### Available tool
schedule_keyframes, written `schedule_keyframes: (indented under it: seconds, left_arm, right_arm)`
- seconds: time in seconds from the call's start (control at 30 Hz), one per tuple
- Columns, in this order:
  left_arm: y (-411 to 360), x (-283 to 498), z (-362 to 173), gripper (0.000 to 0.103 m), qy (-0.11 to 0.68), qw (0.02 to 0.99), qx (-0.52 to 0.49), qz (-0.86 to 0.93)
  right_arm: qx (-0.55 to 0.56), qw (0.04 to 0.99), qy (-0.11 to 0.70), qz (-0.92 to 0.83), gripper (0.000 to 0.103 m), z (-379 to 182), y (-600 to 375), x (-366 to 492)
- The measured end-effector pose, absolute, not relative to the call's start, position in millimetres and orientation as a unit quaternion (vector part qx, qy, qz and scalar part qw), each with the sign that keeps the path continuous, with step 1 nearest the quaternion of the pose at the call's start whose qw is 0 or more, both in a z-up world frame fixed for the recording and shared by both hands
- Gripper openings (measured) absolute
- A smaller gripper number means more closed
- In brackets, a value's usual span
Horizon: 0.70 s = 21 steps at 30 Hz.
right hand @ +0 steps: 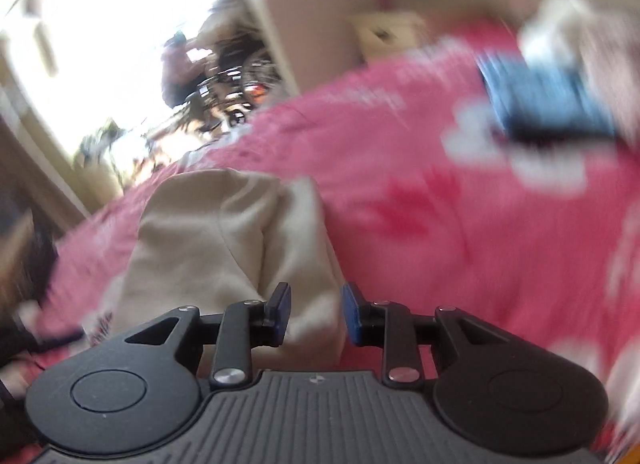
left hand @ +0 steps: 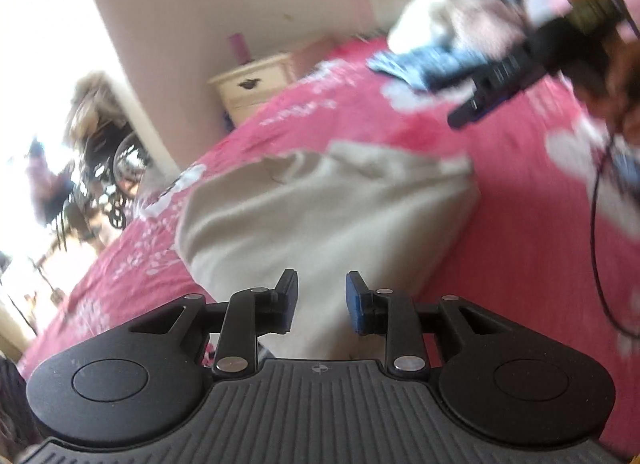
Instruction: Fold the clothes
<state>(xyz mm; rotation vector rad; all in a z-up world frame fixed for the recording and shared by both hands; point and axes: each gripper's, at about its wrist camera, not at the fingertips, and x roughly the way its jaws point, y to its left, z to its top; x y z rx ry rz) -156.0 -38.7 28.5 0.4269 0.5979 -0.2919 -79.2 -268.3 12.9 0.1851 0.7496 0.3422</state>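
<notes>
Beige garment (left hand: 320,208) spread in a rumpled, partly folded heap on the pink bedspread (left hand: 500,192) of a bed, patterned with white shapes. In the left wrist view, left gripper (left hand: 322,302) poised over the near end of the garment, jaws released with a clear gap, cloth showing through that gap but nothing pinched between the blue pads. Cannot tell whether the pads touch the fabric or hang just above it. Farther up the bed, well apart from the beige garment, a pile of other clothes (left hand: 440,52): dark blue fabric in front, white and greyish pieces behind. Right gripper (left hand: 466,116) seen from the side in the upper right corner, tilted down toward the bed, blurred, with a dark cable (left hand: 596,232) trailing below it.

In the right wrist view, right gripper (right hand: 316,314) likewise released, jaws apart, holding nothing. Beige garment (right hand: 216,240) lying mostly ahead and to the left, its right edge running between the jaws, bare bedspread (right hand: 460,232) to the right. Blue folded clothing (right hand: 548,104) far ahead on the right, much blurred. Cream bedside drawer unit (left hand: 256,84) against the wall beyond the bed.
</notes>
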Motion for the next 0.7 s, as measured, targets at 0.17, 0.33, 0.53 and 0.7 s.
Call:
schedule_keyframes:
  seconds: [0.17,0.33,0.53,0.7]
  left_arm:
    - [-36,-118,10,0.034,0.329,0.918,0.164,-0.151]
    - [-34,-120,-17,0.034,0.331,0.915,0.154,-0.169]
    - [-8,-121,-19,0.034,0.329,0.913,0.105,-0.218]
    - [6,-114,-23,0.034,0.325,0.908,0.07,-0.253]
  right_arm:
    - [-0.081,0.925,0.316,0.195,0.03,54,-215,-64]
    - [-0.044,0.899,0.367,0.233,0.054,57,-176,-10]
    - [0.058,0.861,0.469,0.188,0.054,20,-182,55]
    - [0.077,0.847,0.496,0.176,0.008,9,-180,71]
